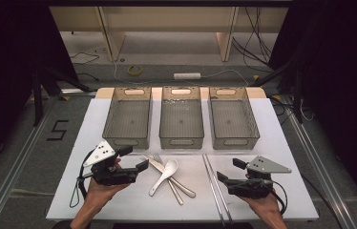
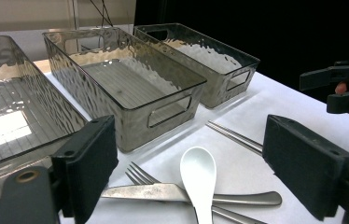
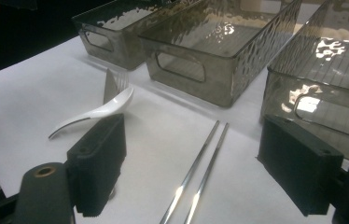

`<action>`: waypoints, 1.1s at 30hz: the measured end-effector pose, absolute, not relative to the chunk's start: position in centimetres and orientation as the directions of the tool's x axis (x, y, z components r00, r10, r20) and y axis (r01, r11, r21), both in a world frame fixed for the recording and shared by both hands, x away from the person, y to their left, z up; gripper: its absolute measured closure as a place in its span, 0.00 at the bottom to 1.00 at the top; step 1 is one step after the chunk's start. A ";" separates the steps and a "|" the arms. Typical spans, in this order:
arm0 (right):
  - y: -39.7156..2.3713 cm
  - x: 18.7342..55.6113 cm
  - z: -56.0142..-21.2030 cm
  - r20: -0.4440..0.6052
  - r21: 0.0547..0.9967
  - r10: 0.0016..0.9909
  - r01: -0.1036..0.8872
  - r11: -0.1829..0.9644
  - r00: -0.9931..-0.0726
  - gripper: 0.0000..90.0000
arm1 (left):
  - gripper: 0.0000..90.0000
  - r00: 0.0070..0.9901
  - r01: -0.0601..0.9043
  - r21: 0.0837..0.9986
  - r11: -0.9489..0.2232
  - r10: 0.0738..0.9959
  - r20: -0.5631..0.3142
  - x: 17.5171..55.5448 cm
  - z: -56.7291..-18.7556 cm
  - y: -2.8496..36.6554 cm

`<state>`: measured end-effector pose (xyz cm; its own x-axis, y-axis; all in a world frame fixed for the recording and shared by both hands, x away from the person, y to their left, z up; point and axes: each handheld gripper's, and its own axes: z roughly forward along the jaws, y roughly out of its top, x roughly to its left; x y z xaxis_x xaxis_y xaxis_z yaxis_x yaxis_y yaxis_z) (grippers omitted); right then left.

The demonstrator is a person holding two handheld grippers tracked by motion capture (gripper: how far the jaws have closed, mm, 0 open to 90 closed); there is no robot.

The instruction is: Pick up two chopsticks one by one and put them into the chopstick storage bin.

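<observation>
While both grippers wait with wide jaws and nothing between them, the work looks to be at its very start: the cutlery lies on the white table (image 1: pixel 119 200) and all three baskets are empty. The left gripper (image 1: pixel 135 158) hangs just left of the small pile, where the white spoon (image 1: pixel 164 176) lies across the fork (image 1: pixel 163 168) and the knife (image 1: pixel 153 163). The right gripper (image 1: pixel 229 171) hangs just right of the chopsticks (image 1: pixel 213 183), which lie side by side, pointing toward the right basket (image 1: pixel 234 141). In the left gripper view, the spoon (image 2: pixel 198 175) sits between the two pads, a little ahead of them.

I judge that the next move is a pick. The left gripper must come down and close on the spoon handle first, since it lies on top. After that it goes to the left basket (image 1: pixel 127 140) or the middle basket (image 1: pixel 181 141).

Both hands hold the tools low and about level, jaws pointing inward toward the cutlery, forearms entering from the near edge.
</observation>
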<state>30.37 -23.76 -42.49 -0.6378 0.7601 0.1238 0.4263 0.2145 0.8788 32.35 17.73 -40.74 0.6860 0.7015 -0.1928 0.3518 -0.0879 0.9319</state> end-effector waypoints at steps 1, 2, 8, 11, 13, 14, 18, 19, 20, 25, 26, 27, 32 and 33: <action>-23.8 30.4 -42.5 0.121 0.879 0.763 0.425 0.214 -0.635 0.27 | 0.19 0.686 0.352 0.932 -0.087 0.702 -0.193 32.4 -40.7 17.7; -23.8 30.4 -42.5 0.121 0.879 0.765 0.427 0.213 -0.632 0.27 | 0.19 0.685 0.351 0.932 -0.087 0.702 -0.192 32.3 -40.7 17.7; -23.7 30.6 -42.3 0.104 0.862 0.765 0.441 0.250 -0.636 0.29 | 0.19 0.686 0.350 0.932 -0.089 0.703 -0.190 32.3 -40.7 17.7; -23.5 30.8 -42.1 0.086 0.839 0.757 0.457 0.296 -0.647 0.30 | 0.19 0.685 0.351 0.932 -0.089 0.703 -0.190 32.3 -40.7 17.7; -23.4 30.9 -41.9 0.083 0.826 0.752 0.467 0.316 -0.654 0.30 | 0.19 0.685 0.351 0.932 -0.090 0.703 -0.190 32.4 -40.8 17.7; -23.1 31.3 -41.7 0.060 0.791 0.750 0.489 0.367 -0.659 0.30 | 0.19 0.685 0.351 0.932 -0.089 0.703 -0.191 32.4 -40.8 17.7; -22.3 32.0 -41.5 -0.005 0.704 0.736 0.520 0.484 -0.677 0.33 | 0.19 0.685 0.352 0.932 -0.089 0.703 -0.191 32.4 -40.8 17.7; -22.3 32.0 -41.5 -0.005 0.704 0.736 0.520 0.484 -0.677 0.33 | 0.19 0.685 0.352 0.932 -0.090 0.703 -0.191 32.4 -40.8 17.7; -21.9 32.4 -41.5 -0.016 0.645 0.716 0.540 0.541 -0.698 0.33 | 0.19 0.685 0.351 0.932 -0.090 0.703 -0.190 32.4 -40.8 17.7; -20.6 33.4 -42.0 -0.063 0.492 0.694 0.582 0.647 -0.718 0.36 | 0.19 0.686 0.348 0.933 -0.093 0.703 -0.187 32.3 -40.8 17.7; -20.4 33.5 -42.2 -0.054 0.473 0.685 0.585 0.659 -0.727 0.37 | 0.19 0.685 0.348 0.933 -0.091 0.704 -0.187 32.3 -40.8 17.7; -20.1 33.6 -42.3 -0.048 0.450 0.673 0.585 0.674 -0.738 0.37 | 0.19 0.685 0.349 0.933 -0.091 0.704 -0.188 32.3 -40.7 17.7; -19.2 34.2 -43.1 -0.055 0.369 0.659 0.598 0.712 -0.750 0.40 | 0.19 0.686 0.347 0.933 -0.091 0.703 -0.187 32.3 -40.7 17.7; -19.2 34.2 -43.1 -0.055 0.369 0.659 0.598 0.712 -0.750 0.40 | 0.19 0.687 0.347 0.933 -0.092 0.703 -0.186 32.3 -40.7 17.7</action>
<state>34.16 -19.25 -43.07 -0.7504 0.6587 -0.0547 0.5980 0.7118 0.3685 32.34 17.68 -40.74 0.6866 0.7028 -0.1863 0.3470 -0.0915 0.9334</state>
